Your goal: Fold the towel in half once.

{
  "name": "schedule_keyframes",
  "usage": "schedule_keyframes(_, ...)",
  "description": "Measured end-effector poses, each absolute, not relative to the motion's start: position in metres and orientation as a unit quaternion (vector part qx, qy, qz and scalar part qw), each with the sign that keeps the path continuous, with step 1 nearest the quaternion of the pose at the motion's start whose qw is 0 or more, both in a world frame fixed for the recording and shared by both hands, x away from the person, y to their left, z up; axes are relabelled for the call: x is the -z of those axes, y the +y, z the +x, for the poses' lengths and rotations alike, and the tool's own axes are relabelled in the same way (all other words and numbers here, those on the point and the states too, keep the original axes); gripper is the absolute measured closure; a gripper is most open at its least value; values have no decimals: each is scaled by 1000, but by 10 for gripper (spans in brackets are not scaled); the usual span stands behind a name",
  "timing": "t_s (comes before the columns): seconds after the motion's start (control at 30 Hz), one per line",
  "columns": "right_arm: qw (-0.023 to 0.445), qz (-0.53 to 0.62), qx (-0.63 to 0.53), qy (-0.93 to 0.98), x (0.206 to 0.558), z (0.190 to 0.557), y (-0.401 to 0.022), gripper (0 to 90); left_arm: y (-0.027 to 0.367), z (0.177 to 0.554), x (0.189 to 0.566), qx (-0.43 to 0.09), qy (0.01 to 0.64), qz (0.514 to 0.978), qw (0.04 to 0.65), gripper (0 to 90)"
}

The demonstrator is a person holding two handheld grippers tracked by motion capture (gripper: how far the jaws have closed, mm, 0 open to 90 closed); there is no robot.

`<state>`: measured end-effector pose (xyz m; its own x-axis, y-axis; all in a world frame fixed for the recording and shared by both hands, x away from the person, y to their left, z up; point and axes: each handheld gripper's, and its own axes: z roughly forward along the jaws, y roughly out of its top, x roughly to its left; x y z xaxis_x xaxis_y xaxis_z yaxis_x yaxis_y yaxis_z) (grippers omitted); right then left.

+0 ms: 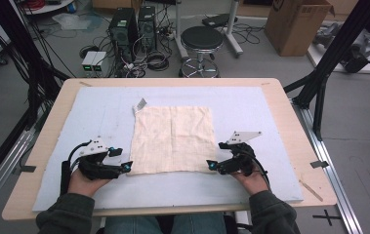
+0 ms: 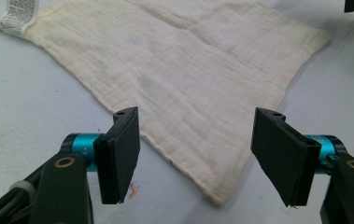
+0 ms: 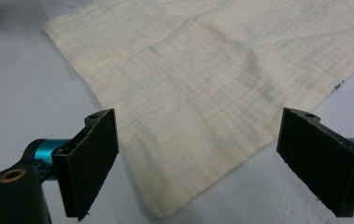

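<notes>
A cream, square muslin cloth (image 1: 172, 139) lies flat in the middle of the pale blue-grey foam mat (image 1: 251, 105) that covers the wooden table (image 1: 290, 122). The left gripper (image 1: 126, 165) sits just beside the cloth's near left corner, jaws spread wide with nothing between them. The right gripper (image 1: 212, 165) sits just beside the near right corner, jaws likewise wide apart and empty. A white label (image 1: 140, 104) sticks out at the cloth's far left corner.

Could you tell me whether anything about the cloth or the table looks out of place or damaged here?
Nothing stands out. The cream cloth lies flat and fairly square on the pale mat, with fold creases and its label sticking out at the far left corner. Both grippers, left and right, wait open at its near corners.
</notes>
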<state>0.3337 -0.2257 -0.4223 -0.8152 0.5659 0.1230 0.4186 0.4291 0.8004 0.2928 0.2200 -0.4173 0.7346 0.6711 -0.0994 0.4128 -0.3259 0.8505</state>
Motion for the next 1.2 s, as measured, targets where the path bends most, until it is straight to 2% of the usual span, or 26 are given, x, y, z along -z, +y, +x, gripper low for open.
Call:
schedule_keyframes(0.57, 56, 292, -453, 840, 410, 355, -228, 122, 215, 306, 402, -121, 352, 798, 474, 348)
schedule_keyframes(1.2, 85, 296, -427, 850, 368, 418, -226, 125, 220, 374, 364, -135, 369, 787, 476, 380)
